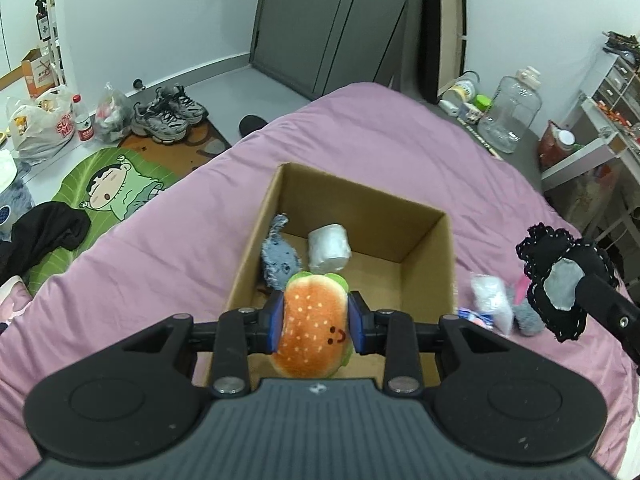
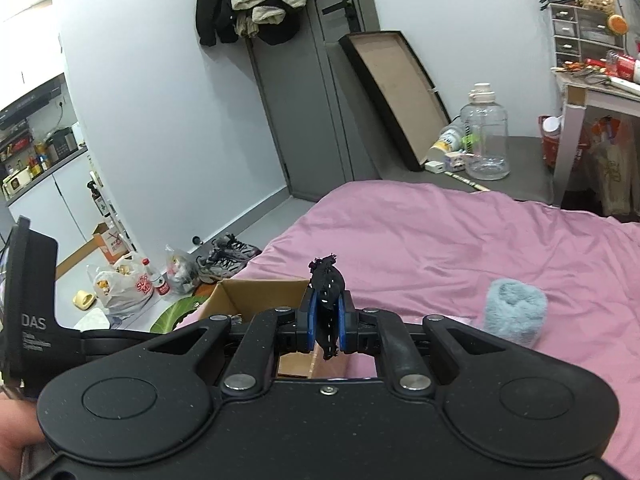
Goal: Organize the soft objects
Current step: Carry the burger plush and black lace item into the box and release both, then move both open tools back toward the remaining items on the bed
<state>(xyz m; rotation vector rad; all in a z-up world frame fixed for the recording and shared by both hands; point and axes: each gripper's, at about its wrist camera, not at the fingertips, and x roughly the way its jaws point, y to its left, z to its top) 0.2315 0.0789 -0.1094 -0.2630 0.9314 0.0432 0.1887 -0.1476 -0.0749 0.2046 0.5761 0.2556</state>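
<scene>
- The left gripper (image 1: pixel 316 322) pinches a burger toy (image 1: pixel 314 320) over the near edge of the cardboard box (image 1: pixel 424 240) on the pink bed (image 1: pixel 360 140).
- The right gripper (image 2: pixel 325 326) — right of the box — pinches a black lace cloth (image 2: pixel 327 280).
- Inside the box: a grey plush (image 1: pixel 278 256), a white roll (image 1: pixel 329 250).

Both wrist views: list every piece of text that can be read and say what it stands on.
"DAS": white letters on the black left hand-held gripper body at the right wrist view's left edge; the small lines under it are too blurred to read.
Red print on the plastic bag on the floor: partly hidden, not readable.
Bottle label: too small.
Orange-and-white carton: too small.
</scene>
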